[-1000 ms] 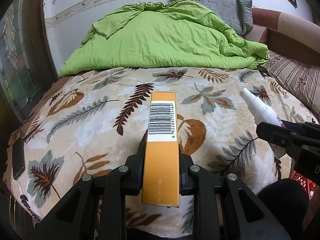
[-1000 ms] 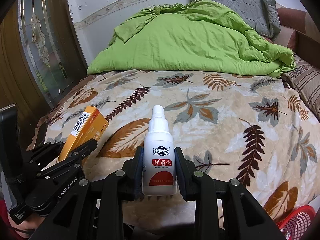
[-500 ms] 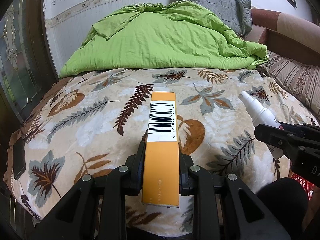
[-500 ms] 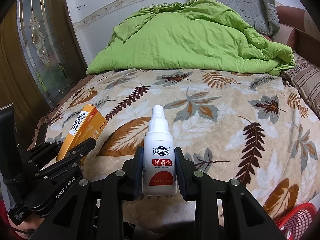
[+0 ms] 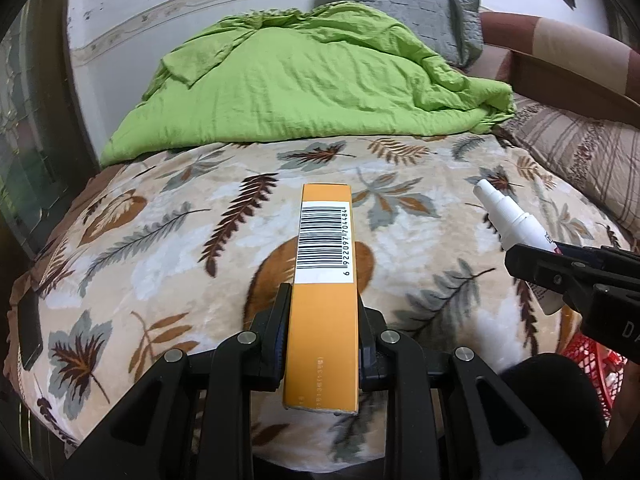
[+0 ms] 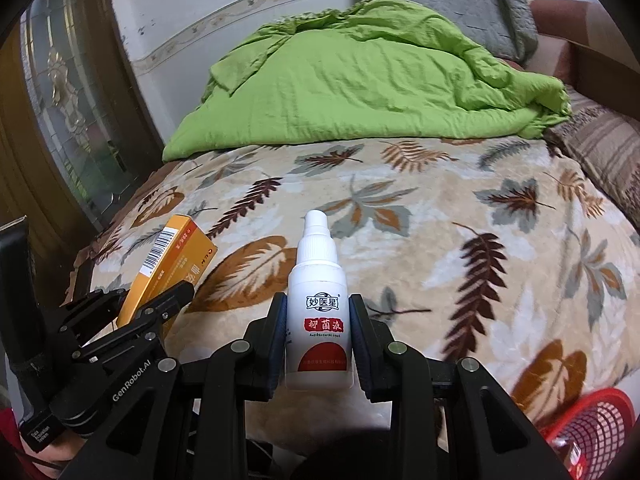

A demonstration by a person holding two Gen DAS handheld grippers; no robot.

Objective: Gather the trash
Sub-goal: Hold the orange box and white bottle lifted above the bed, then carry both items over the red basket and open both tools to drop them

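Observation:
My left gripper (image 5: 322, 312) is shut on an orange carton with a barcode (image 5: 324, 276) and holds it above the near edge of the bed. The carton (image 6: 168, 268) and left gripper (image 6: 156, 304) also show at the left of the right wrist view. My right gripper (image 6: 318, 320) is shut on a white spray bottle with a red label (image 6: 319, 312), held upright beside the left gripper. The bottle (image 5: 512, 220) and right gripper (image 5: 560, 276) appear at the right of the left wrist view.
A leaf-patterned blanket (image 5: 200, 240) covers the bed. A green quilt (image 5: 304, 92) and grey pillow (image 5: 420, 12) lie at the far end. A red mesh basket (image 6: 592, 432) sits low at the right, also in the left wrist view (image 5: 596, 364). A dark phone (image 5: 29, 332) lies at the bed's left edge.
Both grippers keep their hold and have drifted slightly; the bed appears a little lower and the right gripper has shifted a little left in the left wrist view.

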